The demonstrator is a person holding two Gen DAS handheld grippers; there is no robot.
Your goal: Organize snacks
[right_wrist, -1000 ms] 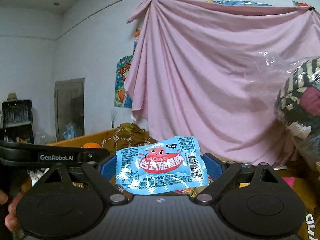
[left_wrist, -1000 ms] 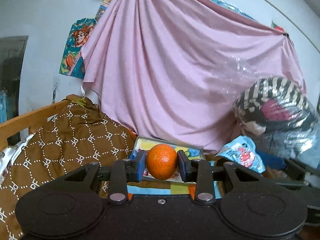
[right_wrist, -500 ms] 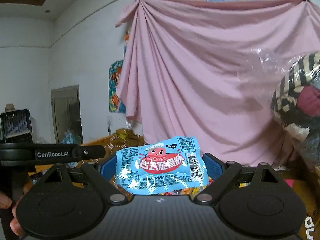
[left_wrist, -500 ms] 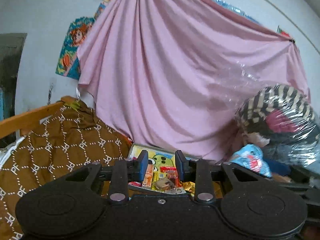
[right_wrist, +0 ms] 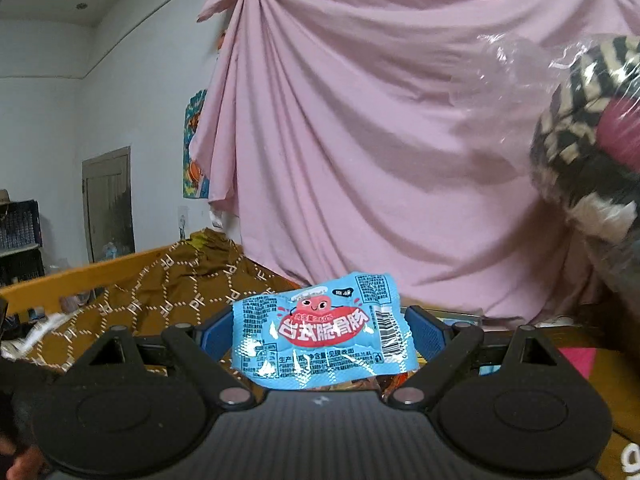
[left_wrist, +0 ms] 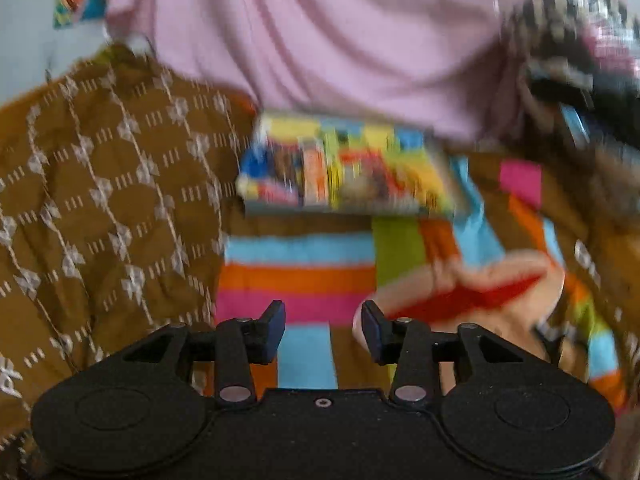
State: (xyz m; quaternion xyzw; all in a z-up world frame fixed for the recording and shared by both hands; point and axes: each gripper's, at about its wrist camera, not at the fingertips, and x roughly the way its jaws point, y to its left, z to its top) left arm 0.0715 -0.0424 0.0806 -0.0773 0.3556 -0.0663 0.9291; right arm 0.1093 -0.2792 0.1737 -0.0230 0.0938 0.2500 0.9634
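Observation:
My left gripper [left_wrist: 323, 322] points down at a striped cloth [left_wrist: 296, 272]; its jaws are opening and nothing is between them. A blurred beige and red snack packet [left_wrist: 472, 288] lies on the cloth just right of its right finger. Farther back stands a colourful box [left_wrist: 348, 168] filled with several snacks. In the right wrist view my right gripper [right_wrist: 322, 336] is shut on a blue snack packet [right_wrist: 320, 332] with a red cartoon label, held flat between the blue pads [right_wrist: 216, 336] above the bed.
A brown patterned blanket [left_wrist: 100, 208] is heaped to the left of the box. A pink sheet [left_wrist: 340, 40] hangs behind it. A plastic-wrapped striped bundle [right_wrist: 592, 140] bulges at the right. A wooden bed rail [right_wrist: 80, 276] runs along the left.
The orange that the left gripper held a second ago is gone from its jaws. That gripper has dropped and tilted down toward the cloth, jaws wider. The right gripper shifted, still holding the blue packet.

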